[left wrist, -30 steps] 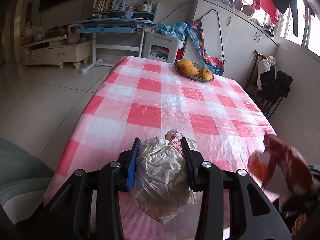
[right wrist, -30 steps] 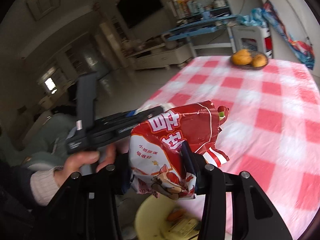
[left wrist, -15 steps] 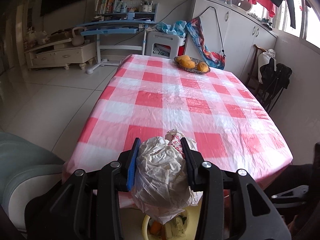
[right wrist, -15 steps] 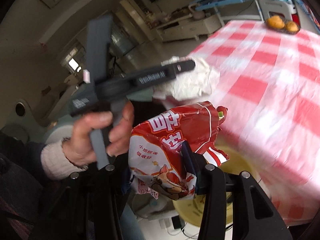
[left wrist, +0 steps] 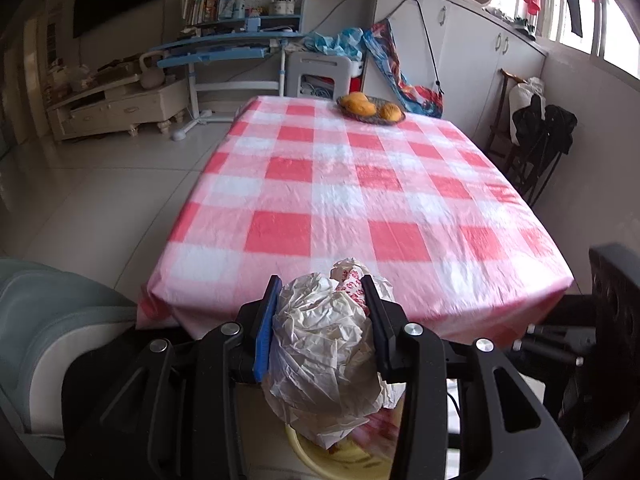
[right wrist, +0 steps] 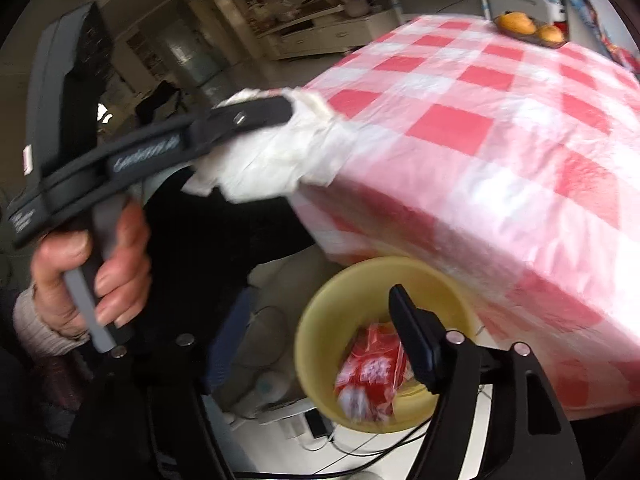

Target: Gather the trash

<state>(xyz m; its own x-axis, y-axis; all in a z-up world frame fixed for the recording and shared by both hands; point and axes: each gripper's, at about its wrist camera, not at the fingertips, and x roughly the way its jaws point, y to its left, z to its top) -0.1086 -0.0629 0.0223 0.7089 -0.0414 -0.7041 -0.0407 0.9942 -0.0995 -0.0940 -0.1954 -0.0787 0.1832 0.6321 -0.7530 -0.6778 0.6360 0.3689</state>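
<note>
Red snack wrapper (right wrist: 370, 380) lying crumpled in the yellow bin (right wrist: 320, 320), long axis toward 12 o'clock, right hand-held gripper (right wrist: 320, 356) above it, jaws opening, nothing between them, left hand-held gripper (left wrist: 322, 320) clamped on crumpled white paper (left wrist: 328, 356), checked bench (left wrist: 360, 200) edge beside bin, fruit basket (left wrist: 370, 110) at 12 o'clock.

A table covered by a red-and-white checked tablecloth (left wrist: 340, 200) carries a fruit basket (left wrist: 370, 110) at its far end. Beyond stand a blue desk (left wrist: 224, 50) with books (left wrist: 200, 6), a white TV cabinet (left wrist: 116, 110) and white cupboards (left wrist: 472, 52).
</note>
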